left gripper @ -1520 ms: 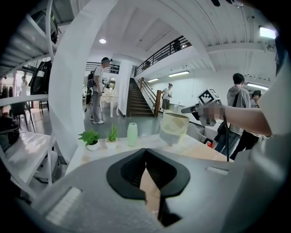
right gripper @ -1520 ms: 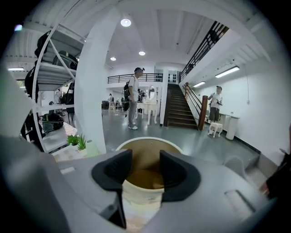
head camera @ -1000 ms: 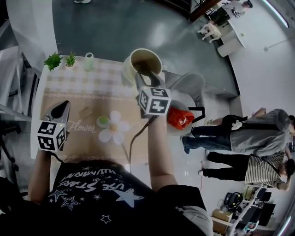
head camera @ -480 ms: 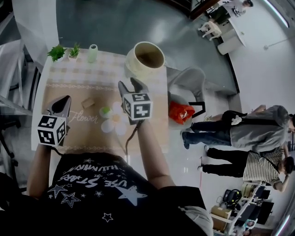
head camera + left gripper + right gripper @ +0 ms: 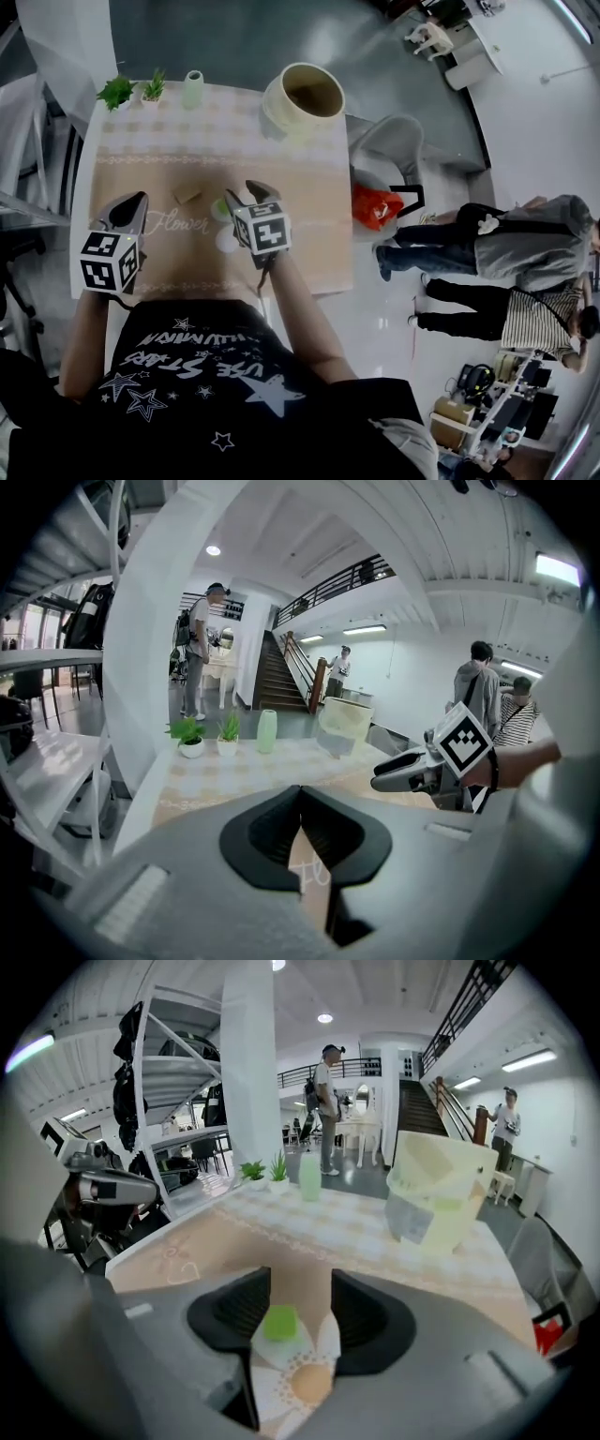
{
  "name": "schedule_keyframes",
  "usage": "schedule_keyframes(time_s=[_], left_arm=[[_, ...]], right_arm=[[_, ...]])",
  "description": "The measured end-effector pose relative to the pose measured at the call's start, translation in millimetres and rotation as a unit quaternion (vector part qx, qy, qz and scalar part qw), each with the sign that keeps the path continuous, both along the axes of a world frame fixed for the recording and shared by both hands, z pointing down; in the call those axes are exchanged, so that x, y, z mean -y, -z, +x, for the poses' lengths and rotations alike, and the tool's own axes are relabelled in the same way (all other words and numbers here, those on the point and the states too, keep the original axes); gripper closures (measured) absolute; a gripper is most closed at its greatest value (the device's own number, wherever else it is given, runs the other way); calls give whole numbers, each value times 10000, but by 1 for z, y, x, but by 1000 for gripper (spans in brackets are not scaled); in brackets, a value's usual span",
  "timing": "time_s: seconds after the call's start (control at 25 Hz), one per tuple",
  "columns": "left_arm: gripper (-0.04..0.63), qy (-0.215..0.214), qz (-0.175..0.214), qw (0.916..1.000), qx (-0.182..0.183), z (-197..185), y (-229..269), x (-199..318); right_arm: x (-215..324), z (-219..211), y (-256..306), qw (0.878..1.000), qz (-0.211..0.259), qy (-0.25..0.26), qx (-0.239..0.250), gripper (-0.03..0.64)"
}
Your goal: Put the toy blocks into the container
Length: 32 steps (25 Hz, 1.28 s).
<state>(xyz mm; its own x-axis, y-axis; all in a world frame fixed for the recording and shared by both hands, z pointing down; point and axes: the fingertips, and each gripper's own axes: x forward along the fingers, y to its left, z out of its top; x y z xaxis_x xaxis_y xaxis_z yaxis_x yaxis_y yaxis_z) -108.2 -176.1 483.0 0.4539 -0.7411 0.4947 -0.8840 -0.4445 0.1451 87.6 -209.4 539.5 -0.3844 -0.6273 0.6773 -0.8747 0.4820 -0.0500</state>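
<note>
A small green block (image 5: 279,1323) lies on the white flower print of the tablecloth (image 5: 309,202). My right gripper (image 5: 300,1283) hangs just over it, open, one jaw on each side without pressing it. In the head view that gripper (image 5: 246,195) is at the table's middle, with the green block (image 5: 219,210) at its left jaw. A small wooden block (image 5: 187,196) lies further left. The cream container (image 5: 302,97) stands at the far right corner, away from both grippers. My left gripper (image 5: 129,208) is held at the near left, shut and holding nothing.
Two small potted plants (image 5: 117,92) and a pale green vase (image 5: 193,89) stand along the far edge. A grey chair (image 5: 394,150) and a red bag (image 5: 375,208) are off the right edge. People (image 5: 525,253) stand further right.
My right gripper has drawn back from the container's rim toward me and down to the flower print, now straddling the green block. The left gripper has hardly moved.
</note>
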Motion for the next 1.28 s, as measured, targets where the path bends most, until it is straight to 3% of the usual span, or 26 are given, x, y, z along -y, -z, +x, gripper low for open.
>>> schedule_keyframes(time_s=[0.48, 0.56, 0.64, 0.92, 1.28], left_arm=[[584, -361, -411, 9985, -1, -22, -28, -20], [584, -431, -452, 9980, 5, -25, -32, -22], [584, -473, -488, 9977, -15, -29, -36, -24], [584, -463, -525, 9975, -122, -39, -40, -18], [584, -245, -423, 9987, -109, -31, -30, -2]], right_arm=[[-27, -19, -61, 9971, -680, -172, -290, 410], [-26, -18, -65, 9967, -656, -255, -412, 411], [-24, -15, -67, 9960, -624, -358, -530, 466], [-24, -12, -56, 9957, -561, -527, -517, 468], [-1, 6, 4, 9987, 47, -392, -312, 468]])
